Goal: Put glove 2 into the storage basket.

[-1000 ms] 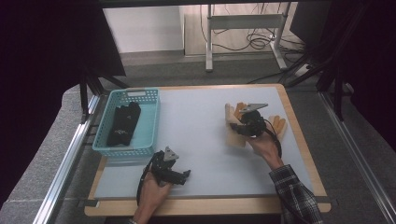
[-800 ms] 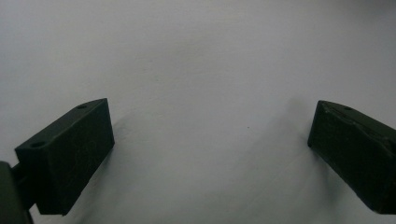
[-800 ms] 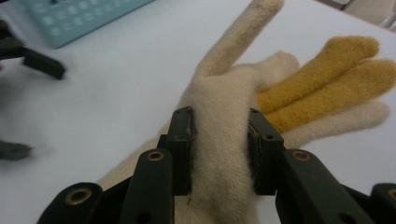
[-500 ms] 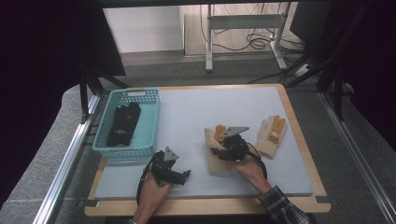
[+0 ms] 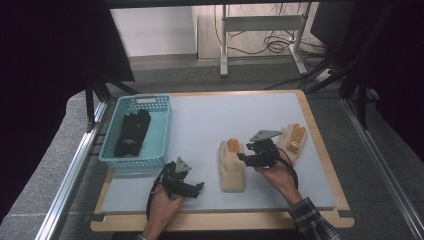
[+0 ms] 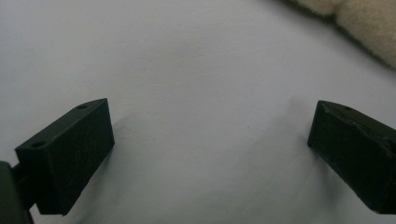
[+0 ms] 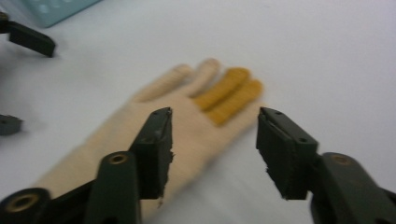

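Two grippers work low over the mat [image 5: 200, 120]. Nearest, the left gripper [image 5: 192, 187] rests with jaws wide apart, nothing between them. Beyond it, the right gripper [image 5: 244, 157] has just been opening its jaws, now apart above a cream glove [image 5: 231, 162] lying flat mid-mat. A second glove [image 5: 294, 140] lies farther right; the basket [image 5: 162, 135] sits far left.

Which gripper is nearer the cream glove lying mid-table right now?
Right. The right gripper sits at the cream glove's edge, jaws open. The left gripper rests apart, toward the near-left side.
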Available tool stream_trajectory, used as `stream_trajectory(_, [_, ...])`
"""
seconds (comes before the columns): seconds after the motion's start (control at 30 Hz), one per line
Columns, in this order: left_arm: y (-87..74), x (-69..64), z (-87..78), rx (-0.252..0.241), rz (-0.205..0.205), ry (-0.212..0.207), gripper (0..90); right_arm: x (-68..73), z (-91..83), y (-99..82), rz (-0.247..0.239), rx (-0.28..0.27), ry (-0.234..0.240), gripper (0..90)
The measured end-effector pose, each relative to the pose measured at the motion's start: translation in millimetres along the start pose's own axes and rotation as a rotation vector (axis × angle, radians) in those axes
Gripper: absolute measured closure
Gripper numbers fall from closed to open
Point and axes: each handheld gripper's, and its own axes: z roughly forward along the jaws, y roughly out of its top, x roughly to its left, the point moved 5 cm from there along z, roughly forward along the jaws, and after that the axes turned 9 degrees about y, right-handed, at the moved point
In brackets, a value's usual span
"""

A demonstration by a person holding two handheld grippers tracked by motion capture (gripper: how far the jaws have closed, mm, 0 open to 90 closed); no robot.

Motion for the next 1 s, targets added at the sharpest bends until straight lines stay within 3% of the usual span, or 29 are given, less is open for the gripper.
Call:
stream_trajectory(0.23, [0.0,0.0,0.0,0.0,0.0,0.0,0.5,-38.9,-28.1,-16.4,0.073,-0.01,-0.077,66.4])
stream_trajectory(0.6, [0.0,0.0,0.0,0.0,0.0,0.0,0.5,-95.6,-81.6,-36.5,0.176,-0.036,-0.221,71.2])
stream_trajectory(0.8, [0.0,0.0,0.1,0.0,0.0,0.0,0.5,-115.3,-93.8,-51.6,0.222,-0.042,-0.269,58.2])
stream_trajectory(1.0, [0.0,0.1,0.1,0.0,0.0,0.0,0.5,-126.0,-86.7,-66.4,0.254,-0.036,-0.291,42.8])
